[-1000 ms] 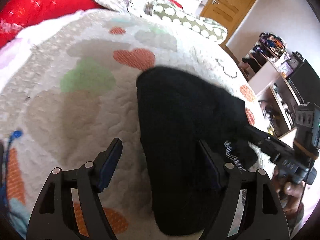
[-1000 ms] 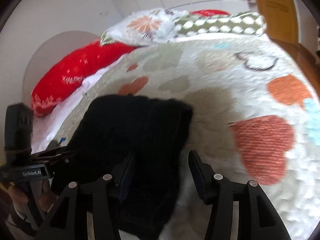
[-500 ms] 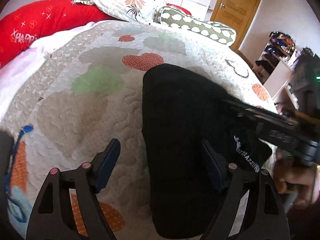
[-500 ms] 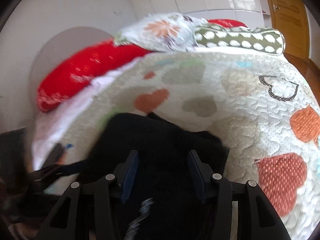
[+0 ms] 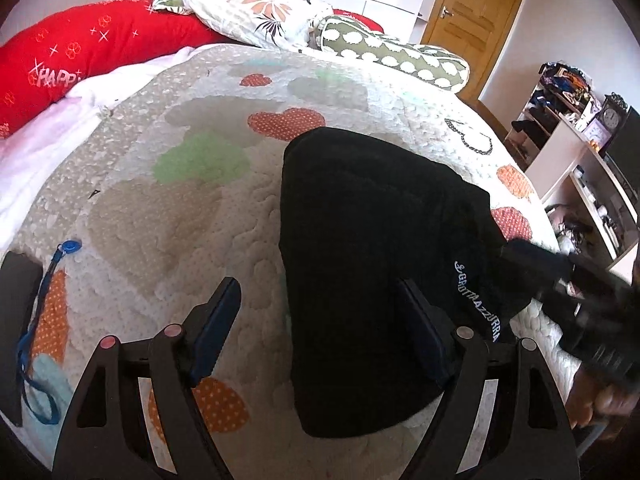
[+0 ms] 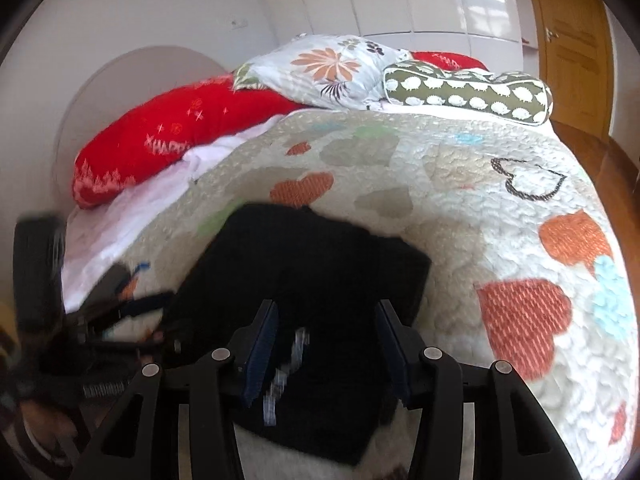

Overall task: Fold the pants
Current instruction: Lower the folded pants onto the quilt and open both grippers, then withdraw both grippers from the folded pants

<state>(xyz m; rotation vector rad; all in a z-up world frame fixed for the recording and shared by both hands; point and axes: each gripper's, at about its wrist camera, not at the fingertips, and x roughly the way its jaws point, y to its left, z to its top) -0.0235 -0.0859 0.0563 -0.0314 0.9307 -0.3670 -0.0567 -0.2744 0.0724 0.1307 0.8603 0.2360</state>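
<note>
Black pants [image 5: 368, 248] lie folded into a compact stack on the heart-patterned quilt [image 5: 168, 208], white lettering on the near right edge. My left gripper [image 5: 320, 332] is open and low over the stack's near left edge: its left finger is above bare quilt, its right finger above the fabric. In the right wrist view the pants [image 6: 320, 264] lie under my right gripper [image 6: 326, 350], whose jaws stand partly apart above the cloth, with blurred white lettering showing between them. Nothing is pinched. Each gripper shows blurred in the other's view: the right gripper [image 5: 576, 296], the left gripper [image 6: 120, 316].
A red pillow [image 5: 80, 60], a floral pillow [image 5: 256, 4] and a green spotted bolster [image 5: 392, 60] line the head of the bed. A blue lanyard [image 5: 44, 292] and a dark flat object [image 5: 16, 320] lie at the near left. Cluttered shelves [image 5: 576, 128] and a wooden door [image 5: 476, 12] stand beyond the right edge.
My right gripper has shifted from beside the pants' right edge to directly over the stack. The left gripper has tipped up slightly, showing more of the pillows. The pants have stayed put.
</note>
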